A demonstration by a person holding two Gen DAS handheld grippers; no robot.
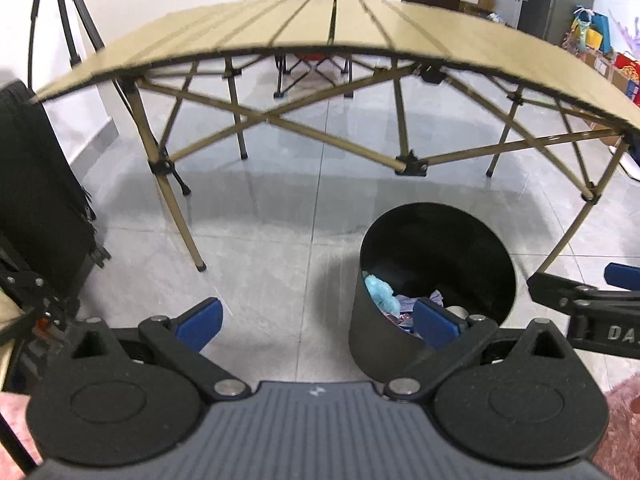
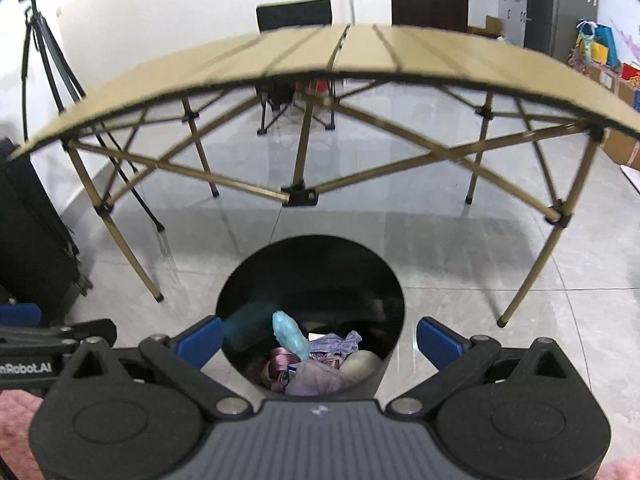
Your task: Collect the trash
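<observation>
A black round bin [image 2: 390, 364] stands on the tiled floor just below my right gripper [image 2: 320, 340], whose blue pads are spread wide with nothing between them. Inside the bin lie a light blue crumpled piece [image 2: 290, 334], purple wrappers [image 2: 320, 374] and a beige lump [image 2: 360, 364]. In the left wrist view the same bin [image 1: 372, 344] sits to the right, behind the right finger. My left gripper [image 1: 318, 322] is open and empty above bare floor. The right gripper's arm [image 1: 588, 304] shows at the right edge.
A tan slatted folding table [image 2: 360, 56] on crossed legs spans the room ahead, a black chair [image 2: 294, 14] behind it. A black case [image 1: 36, 200] and a tripod [image 2: 44, 64] stand left. Boxes and bags [image 1: 600, 52] crowd the far right. Pink rug [image 1: 624, 420] lies near me.
</observation>
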